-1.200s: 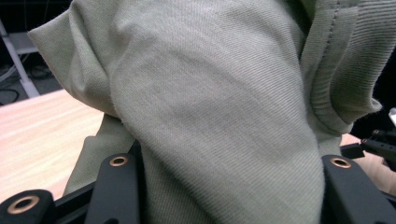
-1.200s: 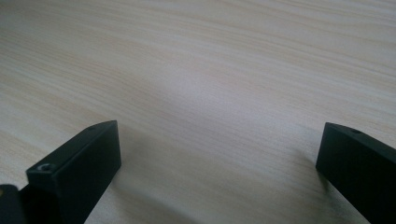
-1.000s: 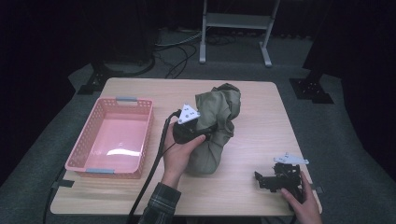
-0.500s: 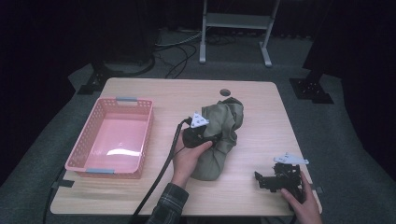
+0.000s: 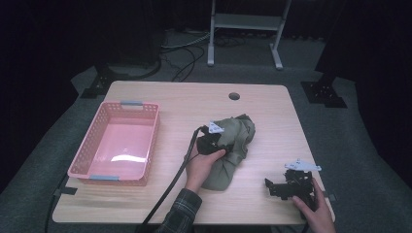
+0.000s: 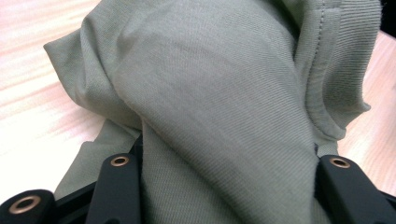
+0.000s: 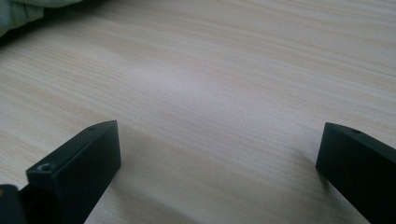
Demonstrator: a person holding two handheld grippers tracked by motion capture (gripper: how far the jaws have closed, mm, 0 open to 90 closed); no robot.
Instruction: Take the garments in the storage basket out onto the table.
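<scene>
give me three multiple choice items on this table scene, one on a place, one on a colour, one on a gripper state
1. Where does the basket sit on the table in the high view?
A. left side
B. far right corner
C. on the cloth

2. What colour is the cloth?
A. red
B. olive green
C. white

3. How is the left gripper?
A. wide open over bare wood
B. lying in the basket
C. shut on the cloth

Answers:
1 A, the pink basket stands left of the cloth.
2 B, the left gripper view shows green fabric.
3 C, the fabric bunches between its fingers, while the right gripper rests open.
</scene>
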